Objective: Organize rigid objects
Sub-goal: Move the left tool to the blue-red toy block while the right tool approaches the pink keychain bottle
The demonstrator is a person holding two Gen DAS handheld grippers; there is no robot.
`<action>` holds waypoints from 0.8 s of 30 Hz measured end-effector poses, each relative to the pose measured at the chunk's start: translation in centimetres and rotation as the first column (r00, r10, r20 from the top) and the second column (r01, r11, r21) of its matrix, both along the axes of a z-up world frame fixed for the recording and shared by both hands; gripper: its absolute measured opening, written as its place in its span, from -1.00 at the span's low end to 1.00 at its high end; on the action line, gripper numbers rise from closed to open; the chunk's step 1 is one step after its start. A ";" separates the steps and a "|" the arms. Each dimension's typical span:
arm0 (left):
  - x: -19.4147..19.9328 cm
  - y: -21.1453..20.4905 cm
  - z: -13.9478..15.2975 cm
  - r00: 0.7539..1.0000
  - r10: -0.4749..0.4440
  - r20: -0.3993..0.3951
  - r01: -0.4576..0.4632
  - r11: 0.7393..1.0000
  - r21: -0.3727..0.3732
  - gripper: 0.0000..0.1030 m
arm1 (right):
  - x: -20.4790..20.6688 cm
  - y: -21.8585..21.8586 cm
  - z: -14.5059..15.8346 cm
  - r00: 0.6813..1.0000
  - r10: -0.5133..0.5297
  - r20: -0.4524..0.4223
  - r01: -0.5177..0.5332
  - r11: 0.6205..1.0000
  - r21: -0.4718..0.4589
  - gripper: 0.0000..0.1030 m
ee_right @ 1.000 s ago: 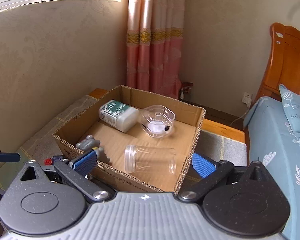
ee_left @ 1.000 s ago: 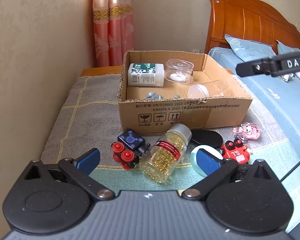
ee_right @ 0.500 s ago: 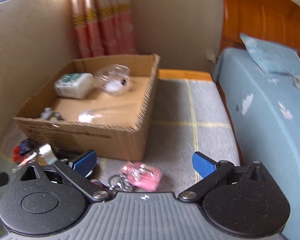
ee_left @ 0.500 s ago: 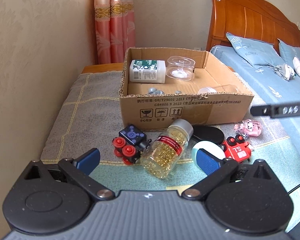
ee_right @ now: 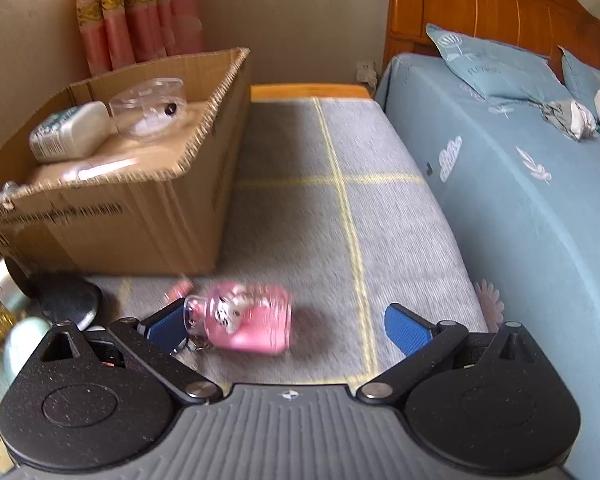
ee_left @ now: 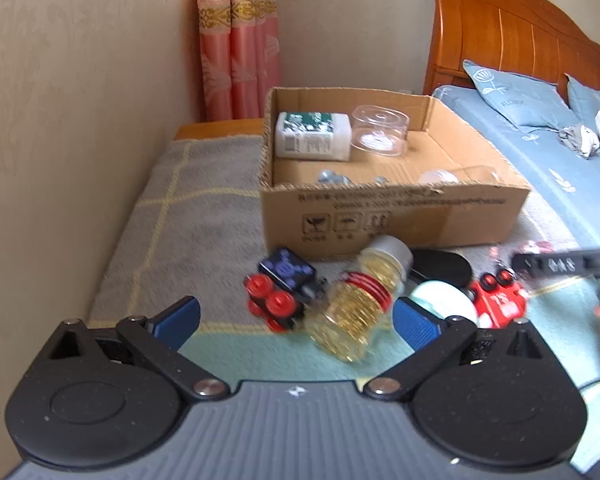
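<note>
Right gripper [ee_right: 288, 326] poised wide and empty over the pink keychain toy [ee_right: 248, 316]; left gripper [ee_left: 296, 316] wide, empty, facing the gold-bead jar [ee_left: 356, 308].

Lower squarely so both pads straddle the toy lying before the cardboard box [ee_right: 112, 216], clear of its ring; box print blurred, unreadable; "DAS" legible, inverted, in the left view.

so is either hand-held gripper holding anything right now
No. The left hand-held gripper and right hand-held gripper are both open and empty; the pink keychain lies loose on the blanket.
</note>
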State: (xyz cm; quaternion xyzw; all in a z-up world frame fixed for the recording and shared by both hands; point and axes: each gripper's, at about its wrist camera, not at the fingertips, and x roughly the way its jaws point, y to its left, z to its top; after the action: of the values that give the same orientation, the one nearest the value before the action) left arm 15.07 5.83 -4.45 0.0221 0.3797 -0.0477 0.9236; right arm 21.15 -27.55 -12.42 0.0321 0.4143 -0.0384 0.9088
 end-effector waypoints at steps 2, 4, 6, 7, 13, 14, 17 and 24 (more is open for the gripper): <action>1.0 0.2 0.0 1.000 0.009 0.014 -0.009 1.000 0.013 0.98 | -0.6 -0.2 -0.2 1.000 0.005 0.018 -0.005 1.000 -0.016 1.00; 2.3 0.5 -0.2 0.999 0.039 0.020 -0.040 0.999 0.025 0.98 | -1.0 -0.3 -0.4 0.999 0.019 0.034 -0.019 1.000 -0.015 1.00; 3.8 0.9 -0.7 0.998 0.062 0.018 -0.063 0.997 0.036 0.98 | -1.0 -0.4 -0.3 0.999 0.026 0.036 -0.026 1.000 -0.014 1.00; 4.5 1.1 -1.0 0.997 0.071 0.013 -0.071 0.997 0.037 0.98 | -1.0 -0.4 -0.4 0.999 0.029 0.037 -0.028 1.000 -0.013 1.00; 7.2 2.0 -2.8 0.994 0.102 -0.049 -0.103 0.995 -0.015 0.98 | -0.9 -0.4 -0.2 0.999 0.036 0.033 -0.036 0.999 -0.014 1.00; 7.5 2.0 -3.1 0.993 0.105 -0.060 -0.106 0.994 -0.022 0.98 | -0.9 -0.4 -0.2 0.999 0.035 0.032 -0.035 0.999 -0.015 1.00; 7.8 2.1 -4.0 0.989 0.121 -0.087 -0.122 0.993 -0.005 0.99 | -1.1 -0.3 -0.3 0.999 0.032 0.037 -0.032 0.999 -0.017 1.00; 6.1 3.7 -4.5 0.982 0.144 -0.126 -0.142 0.990 0.024 0.99 | -1.4 -0.4 -0.4 0.998 0.045 0.053 -0.044 0.999 -0.018 1.00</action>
State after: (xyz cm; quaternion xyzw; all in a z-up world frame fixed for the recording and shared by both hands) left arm 21.12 9.49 -8.98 -0.0012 0.4389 0.0203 0.8983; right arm 19.80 -27.99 -12.82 0.0162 0.3902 -0.0206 0.9204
